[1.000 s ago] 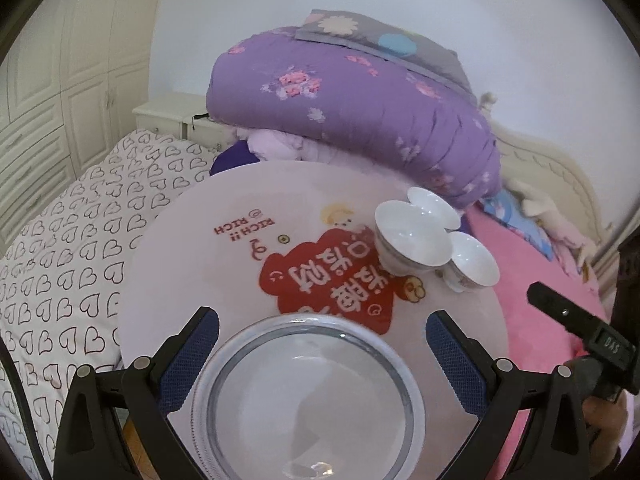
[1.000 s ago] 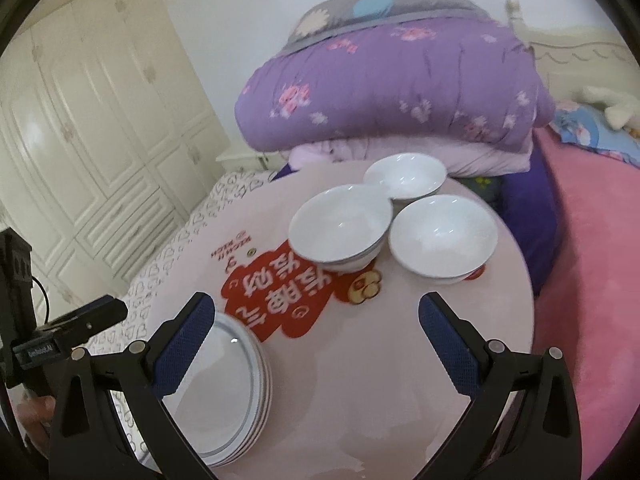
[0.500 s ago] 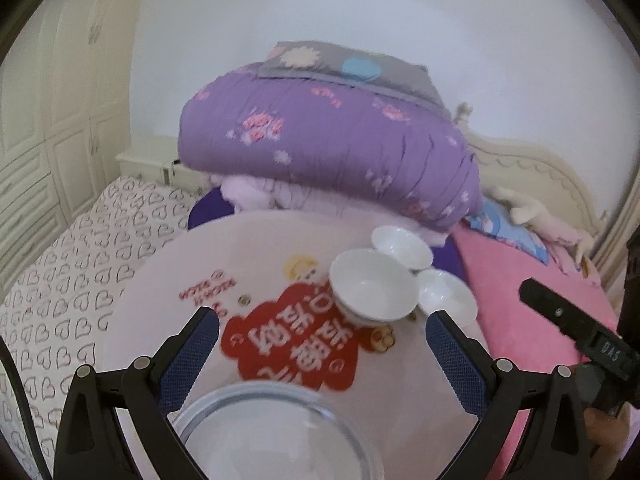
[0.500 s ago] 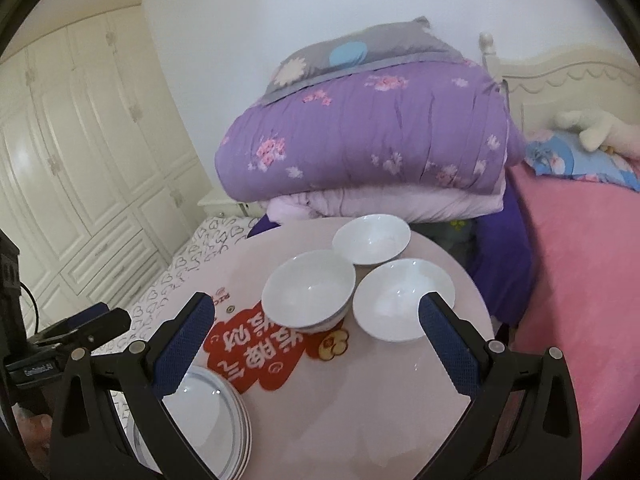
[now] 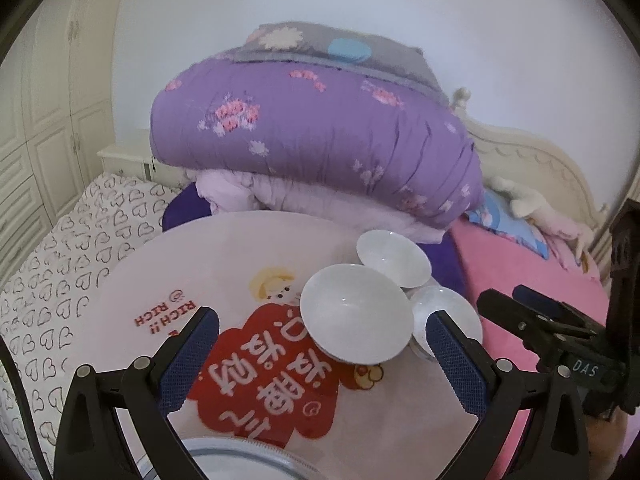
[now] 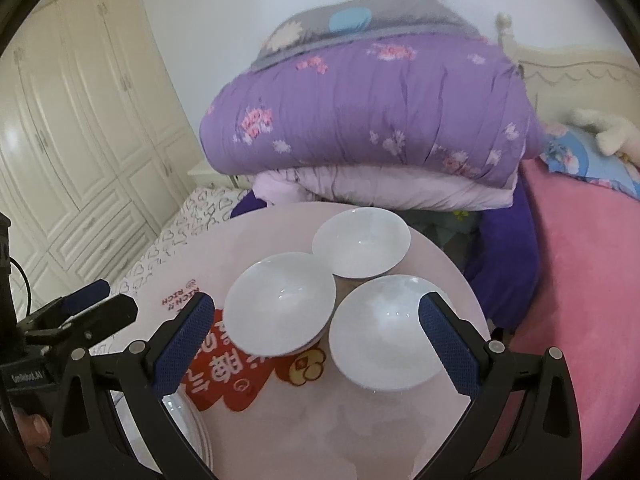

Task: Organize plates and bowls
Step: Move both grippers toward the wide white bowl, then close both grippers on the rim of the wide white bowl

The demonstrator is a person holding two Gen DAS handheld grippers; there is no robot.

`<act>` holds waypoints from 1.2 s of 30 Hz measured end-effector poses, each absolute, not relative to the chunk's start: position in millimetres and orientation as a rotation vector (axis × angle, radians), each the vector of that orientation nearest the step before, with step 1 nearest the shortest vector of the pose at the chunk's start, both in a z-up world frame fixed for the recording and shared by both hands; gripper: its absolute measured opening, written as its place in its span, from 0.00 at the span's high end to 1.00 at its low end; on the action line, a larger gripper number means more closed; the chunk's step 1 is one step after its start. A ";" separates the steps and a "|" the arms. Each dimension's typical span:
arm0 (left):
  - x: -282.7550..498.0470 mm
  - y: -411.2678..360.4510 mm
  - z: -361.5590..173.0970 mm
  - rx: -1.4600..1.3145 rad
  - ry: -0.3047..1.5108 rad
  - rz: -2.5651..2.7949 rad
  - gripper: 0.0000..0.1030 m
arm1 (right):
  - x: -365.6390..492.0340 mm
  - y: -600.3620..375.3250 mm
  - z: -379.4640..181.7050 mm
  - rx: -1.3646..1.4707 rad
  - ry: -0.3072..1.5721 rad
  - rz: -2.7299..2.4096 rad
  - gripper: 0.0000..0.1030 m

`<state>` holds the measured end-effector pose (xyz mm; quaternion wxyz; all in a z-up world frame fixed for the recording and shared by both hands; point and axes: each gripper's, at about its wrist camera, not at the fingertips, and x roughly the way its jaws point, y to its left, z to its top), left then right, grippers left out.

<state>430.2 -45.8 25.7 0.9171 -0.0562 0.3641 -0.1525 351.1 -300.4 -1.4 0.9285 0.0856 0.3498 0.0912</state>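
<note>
On the round table [image 6: 404,432], near edge on my left side, the plate stack [image 6: 188,420] looks finished: I see layered rims nested together, though the left finger covers most of it so I can't count plates. Left wrist view only catches its far rim [image 5: 240,462] at the bottom.

Bowls are what's left. Three white ones sit clustered toward the far right edge, not stacked as far as I can tell:
- left bowl [image 6: 280,304] overlaps the red print on the table, tilted a bit, rim seems to ride on its neighbour
- far bowl [image 6: 362,242] closest to the far edge, in front of the purple quilt [image 6: 372,116]
- near bowl [image 6: 390,332] nearest the right edge, touching or just beside the other two

Right gripper [image 6: 316,344] is spread wide, nothing between the pads, aimed at the gap between left and near bowls. Left gripper [image 5: 320,354] is likewise wide apart and empty, hovering over the table middle with the left bowl [image 5: 356,314] ahead of it.

My read: plates done, bowl nesting not started. Remaining: pick one bowl by the rim, drop it into another, repeat. Rims are thin and glossy, slip risk.
</note>
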 end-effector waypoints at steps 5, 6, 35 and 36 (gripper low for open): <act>469.1 -54.0 6.2 -0.129 0.802 -0.299 0.01 | 384.1 -300.9 -14.3 0.159 0.773 0.204 0.00; 477.1 -55.4 2.1 -0.132 0.813 -0.298 0.01 | 390.3 -301.1 -17.1 0.160 0.786 0.211 0.00; 591.4 -74.4 -77.6 -0.222 1.092 -0.330 0.19 | 459.0 -289.7 -69.5 0.199 1.142 0.318 0.70; 593.5 -75.3 -81.2 -0.230 1.103 -0.336 0.19 | 460.2 -288.7 -70.8 0.194 1.147 0.315 0.71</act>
